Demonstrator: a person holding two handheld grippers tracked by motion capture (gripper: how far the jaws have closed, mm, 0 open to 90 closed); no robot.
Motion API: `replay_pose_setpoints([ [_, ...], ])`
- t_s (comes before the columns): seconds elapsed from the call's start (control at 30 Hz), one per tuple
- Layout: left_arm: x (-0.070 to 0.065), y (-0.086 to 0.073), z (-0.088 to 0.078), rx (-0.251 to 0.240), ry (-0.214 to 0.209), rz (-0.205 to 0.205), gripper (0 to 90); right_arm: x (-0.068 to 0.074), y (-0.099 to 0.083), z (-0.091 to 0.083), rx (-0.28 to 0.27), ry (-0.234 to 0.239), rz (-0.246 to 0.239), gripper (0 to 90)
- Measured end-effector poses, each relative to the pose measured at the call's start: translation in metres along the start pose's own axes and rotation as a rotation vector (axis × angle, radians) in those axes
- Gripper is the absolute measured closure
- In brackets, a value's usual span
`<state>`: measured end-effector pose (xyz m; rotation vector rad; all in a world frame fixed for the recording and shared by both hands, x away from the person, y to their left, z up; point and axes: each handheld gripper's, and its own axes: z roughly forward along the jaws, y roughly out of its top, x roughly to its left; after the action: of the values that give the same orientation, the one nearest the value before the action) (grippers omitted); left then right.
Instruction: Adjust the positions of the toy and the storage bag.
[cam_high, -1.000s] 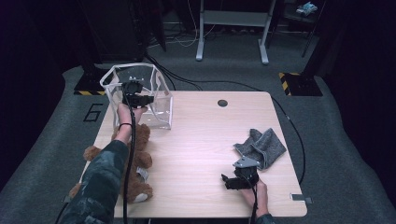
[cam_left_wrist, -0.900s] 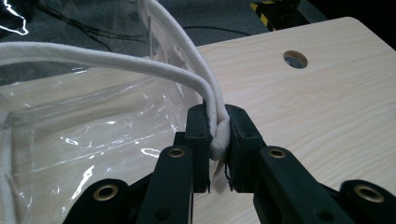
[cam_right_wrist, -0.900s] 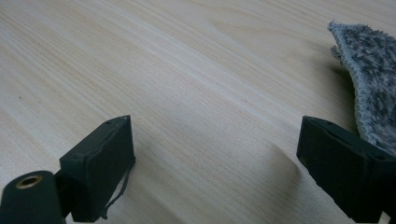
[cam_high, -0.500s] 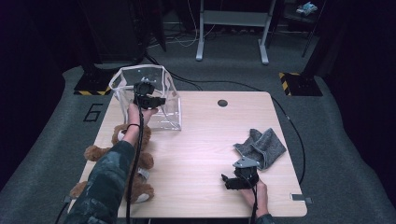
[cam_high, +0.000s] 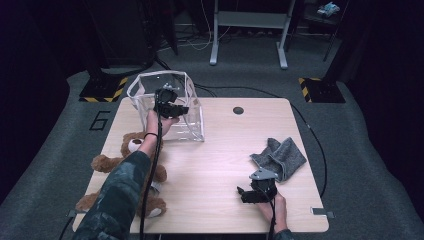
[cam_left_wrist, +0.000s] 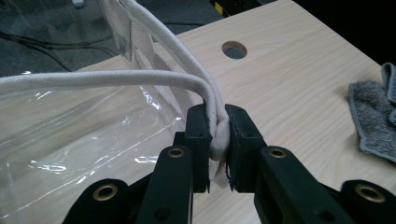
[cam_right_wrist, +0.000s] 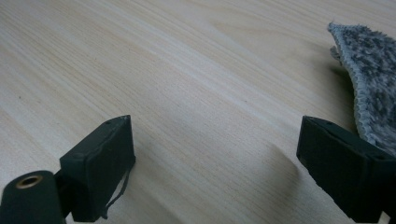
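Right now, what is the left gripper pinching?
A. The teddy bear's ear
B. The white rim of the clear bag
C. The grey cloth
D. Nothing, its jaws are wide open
B. In the left gripper view, the left gripper has its jaws closed on the white rim of the clear bag, while the cloth and the teddy bear lie apart on the table.

Clear plastic bag (cam_high: 170, 107) with white fabric piping along its rim (cam_left_wrist: 140, 79), standing upright and open-topped on the far left part of the table (cam_high: 225, 160). Boxy shape, see-through walls, slightly crumpled and glossy. One rim corner is pinched between the left tongs (cam_left_wrist: 217, 140). Inside looks empty as far as can be seen.
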<state>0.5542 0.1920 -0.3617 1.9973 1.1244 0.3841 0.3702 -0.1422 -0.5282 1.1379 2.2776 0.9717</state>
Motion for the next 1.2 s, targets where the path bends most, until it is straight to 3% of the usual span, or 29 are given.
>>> replay_pose_setpoints([
  [0.07,-0.001,0.001,-0.001,0.002,-0.001,0.001,74.9,0.0,0.0,0.0,0.0,0.0,0.001,10.3],
  [0.23,0.005,0.003,-0.019,-0.03,0.025,-0.004,42.5,0.0,0.0,0.0,-0.003,-0.004,0.006,10.3],
  [0.37,0.018,0.004,-0.043,-0.07,0.044,-0.033,33.5,0.0,0.0,0.0,-0.003,-0.004,0.005,10.3],
  [0.6,0.046,0.007,-0.078,-0.127,0.124,-0.12,25.9,0.0,0.0,0.0,-0.002,0.001,-0.002,10.2],
  [0.73,0.067,0.005,-0.087,-0.117,0.22,-0.182,21.6,0.0,0.0,0.0,0.0,0.002,0.0,10.2],
  [0.9,0.093,-0.001,-0.087,-0.099,0.287,-0.266,22.7,-0.001,0.0,0.0,0.005,0.005,-0.002,10.3],
  [0.93,0.097,-0.002,-0.087,-0.088,0.318,-0.284,23.1,-0.001,0.0,0.0,0.005,0.005,-0.002,10.3],
  [1.0,0.104,-0.004,-0.084,-0.071,0.33,-0.305,24.2,-0.001,0.0,0.0,0.004,0.007,-0.001,10.3],
  [1.1,0.108,-0.007,-0.079,-0.051,0.329,-0.32,25.1,-0.001,0.0,0.0,0.006,0.007,-0.002,10.3],
  [1.2,0.107,-0.006,-0.074,-0.029,0.344,-0.297,25.7,-0.001,0.0,0.0,0.005,0.007,-0.002,10.4],
])
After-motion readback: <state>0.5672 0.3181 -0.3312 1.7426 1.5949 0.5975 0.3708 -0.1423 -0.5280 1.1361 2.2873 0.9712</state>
